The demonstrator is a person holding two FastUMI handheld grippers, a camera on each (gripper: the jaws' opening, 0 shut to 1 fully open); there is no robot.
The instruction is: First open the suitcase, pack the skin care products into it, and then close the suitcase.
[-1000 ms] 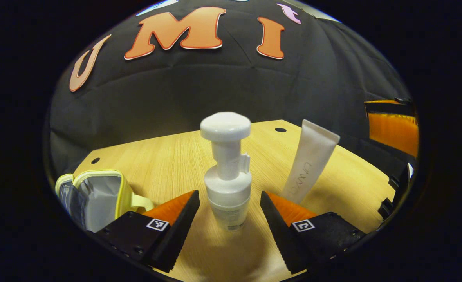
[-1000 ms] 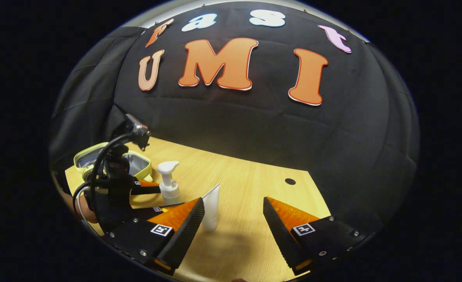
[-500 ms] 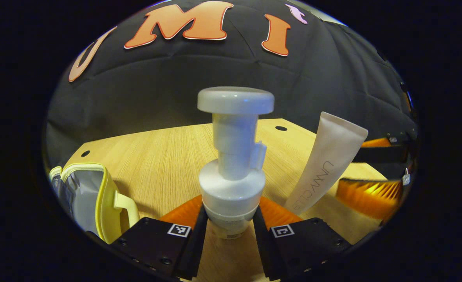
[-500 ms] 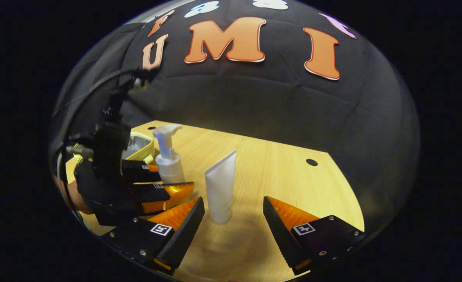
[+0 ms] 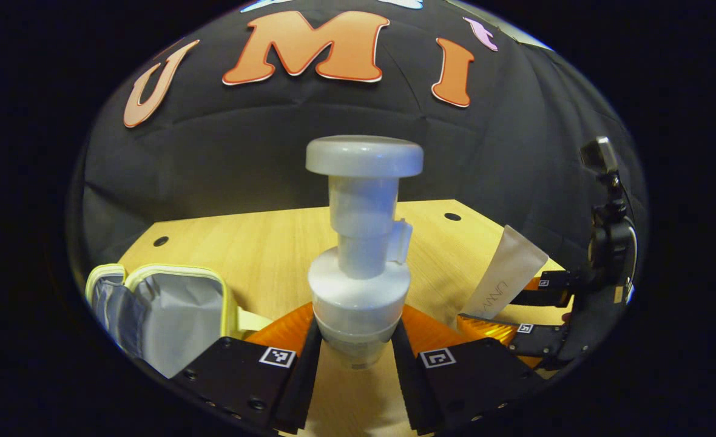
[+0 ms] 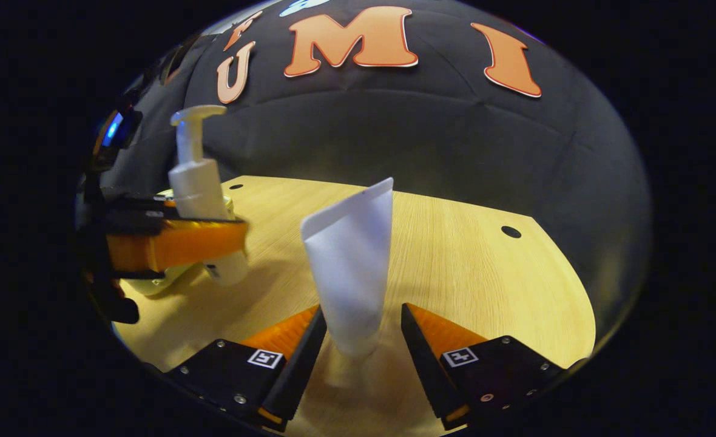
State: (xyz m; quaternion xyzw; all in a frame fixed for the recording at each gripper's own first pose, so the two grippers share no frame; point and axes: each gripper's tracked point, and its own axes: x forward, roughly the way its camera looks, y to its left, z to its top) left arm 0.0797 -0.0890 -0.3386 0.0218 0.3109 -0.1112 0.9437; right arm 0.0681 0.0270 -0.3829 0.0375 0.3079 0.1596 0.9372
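A white pump bottle (image 5: 361,285) stands upright between my left gripper's (image 5: 355,325) fingers, which are shut on its body. In the right gripper view the bottle (image 6: 197,182) sits in the left gripper (image 6: 176,243), its base just above the table. A white tube (image 6: 349,255) stands cap-down between my right gripper's (image 6: 361,312) fingers. They are open, with a small gap on the right side. The small suitcase (image 5: 170,309), grey with yellow trim, lies open at the left. The left gripper view shows the right gripper (image 5: 516,306) around the tube (image 5: 506,279) at the far right.
The wooden table (image 6: 467,267) has small round holes (image 6: 511,231) near its back edge. Black cloth wall stands close behind it. A pale edge of the suitcase (image 6: 158,282) peeks out below the left gripper in the right gripper view.
My right gripper moved forward so the tube now sits between its fingers, which narrowed slightly. My left gripper stayed shut on the pump bottle and rose a little.
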